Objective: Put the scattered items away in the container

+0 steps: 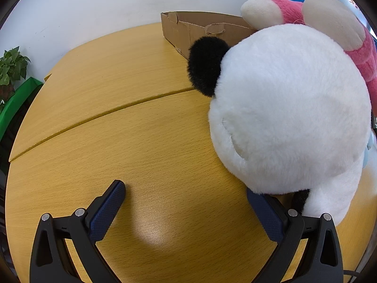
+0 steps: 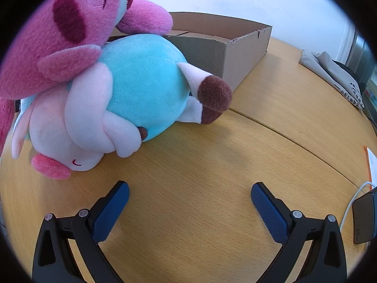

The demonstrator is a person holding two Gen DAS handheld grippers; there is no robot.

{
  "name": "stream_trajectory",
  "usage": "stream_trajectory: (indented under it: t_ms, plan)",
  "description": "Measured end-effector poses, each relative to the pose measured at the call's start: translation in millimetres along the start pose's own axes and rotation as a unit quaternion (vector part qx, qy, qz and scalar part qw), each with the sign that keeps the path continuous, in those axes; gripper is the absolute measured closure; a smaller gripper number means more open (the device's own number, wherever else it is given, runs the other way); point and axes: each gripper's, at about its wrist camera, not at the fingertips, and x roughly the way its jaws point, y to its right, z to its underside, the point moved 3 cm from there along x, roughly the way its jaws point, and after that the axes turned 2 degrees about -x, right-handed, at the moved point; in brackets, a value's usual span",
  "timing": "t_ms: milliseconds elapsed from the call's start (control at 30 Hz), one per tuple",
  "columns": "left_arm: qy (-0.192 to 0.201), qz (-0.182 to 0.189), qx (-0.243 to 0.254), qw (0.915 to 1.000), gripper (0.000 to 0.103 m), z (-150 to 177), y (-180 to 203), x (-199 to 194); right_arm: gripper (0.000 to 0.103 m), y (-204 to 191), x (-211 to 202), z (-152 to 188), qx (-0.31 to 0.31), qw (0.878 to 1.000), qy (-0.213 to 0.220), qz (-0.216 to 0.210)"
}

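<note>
The left gripper (image 1: 186,192) has its jaws spread wide over the wooden table (image 1: 132,127) with nothing between them; its right finger (image 1: 266,217) sits under the edge of the white panda (image 1: 289,108), which lies on the table just to that side. Behind the panda a pink plush (image 1: 329,30) rests on top, and the cardboard box (image 1: 188,30) stands further back against the wall. A plant (image 1: 11,66) shows at far left.

The right gripper (image 2: 190,194) is likewise wide open and holds nothing, hovering over bare table. Ahead to its left lies a blue plush (image 2: 141,89) on its side, the pink plush (image 2: 59,35) piled on it, both just in front of the box (image 2: 235,54). A charger (image 2: 364,217) sits at right
</note>
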Motion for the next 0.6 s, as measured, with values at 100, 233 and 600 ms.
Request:
stream_trajectory:
  t_ms: [100, 233, 600]
  plan:
    - [0.000, 0.000, 0.000, 1.0000, 0.000, 0, 0, 0, 0.000, 0, 0, 0, 0.000, 1.000, 0.000, 0.000]
    - [0.000, -0.003, -0.004, 1.0000, 0.000, -3, 0, 1, 0.000, 0, 0, 0, 0.000, 1.000, 0.000, 0.000]
    - [0.007, -0.061, -0.065, 0.9960, 0.000, 3, -5, -28, 0.000, -11, -12, 16, 0.038, 0.999, 0.000, 0.028]
